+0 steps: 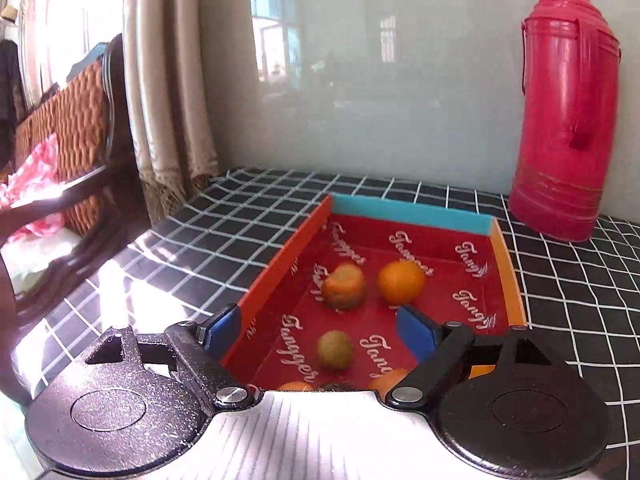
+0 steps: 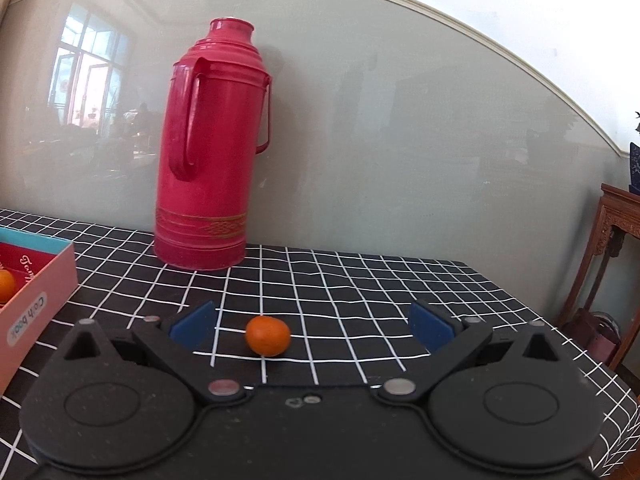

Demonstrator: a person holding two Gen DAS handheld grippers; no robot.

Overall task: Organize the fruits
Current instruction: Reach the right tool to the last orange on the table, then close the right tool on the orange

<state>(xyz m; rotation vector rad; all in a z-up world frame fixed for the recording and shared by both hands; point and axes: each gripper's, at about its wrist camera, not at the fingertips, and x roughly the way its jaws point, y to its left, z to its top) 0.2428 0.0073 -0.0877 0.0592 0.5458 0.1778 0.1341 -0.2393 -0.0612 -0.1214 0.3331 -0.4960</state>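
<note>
right black gripper (image 2: pixel 312 326) with blue pads sits spread wide, small orange tangerine (image 2: pixel 267 336) lying on the black white-grid tablecloth (image 2: pixel 360 280) between the jaws, touching neither. left black gripper (image 1: pixel 316 330) is also spread and empty, hovering over the red cardboard box (image 1: pixel 280 256) with a blurry kiwi (image 1: pixel 335 349) between its pads.

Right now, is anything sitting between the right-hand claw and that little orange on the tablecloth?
Nothing visible does. The orange lies alone on the checked tablecloth, just ahead of the open right gripper, with only bare cloth between them. The red flask stands well behind, against the wall.
</note>
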